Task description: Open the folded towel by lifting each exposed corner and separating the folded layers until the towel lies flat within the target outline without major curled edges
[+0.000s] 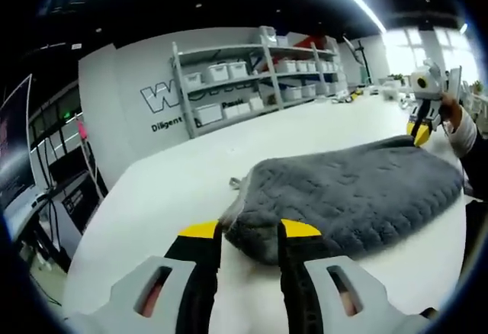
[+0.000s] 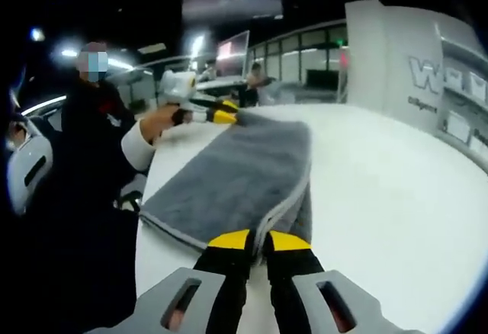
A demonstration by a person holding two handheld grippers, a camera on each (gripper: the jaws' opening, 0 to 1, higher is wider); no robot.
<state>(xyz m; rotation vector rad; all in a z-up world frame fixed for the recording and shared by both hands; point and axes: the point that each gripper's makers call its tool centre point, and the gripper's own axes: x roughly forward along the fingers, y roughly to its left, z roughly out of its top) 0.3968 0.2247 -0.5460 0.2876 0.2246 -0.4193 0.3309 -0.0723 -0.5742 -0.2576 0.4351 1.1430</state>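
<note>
Left gripper (image 1: 250, 231): jaws rise from the bottom of the left gripper view, yellow tips set apart with a thick gray fold lodged between them, the tips touching it on both sides; right gripper (image 2: 259, 240): jaws drawn nearly together in the right gripper view, yellow tips pinching a thin layered edge; in the left gripper view the right gripper appears at far right, held by a hand (image 1: 451, 113) in a white cuff and dark sleeve; in the right gripper view the left gripper appears at upper left, gripped by a hand (image 2: 156, 123), white cuff at the wrist, forearm reaching in from the left.
</note>
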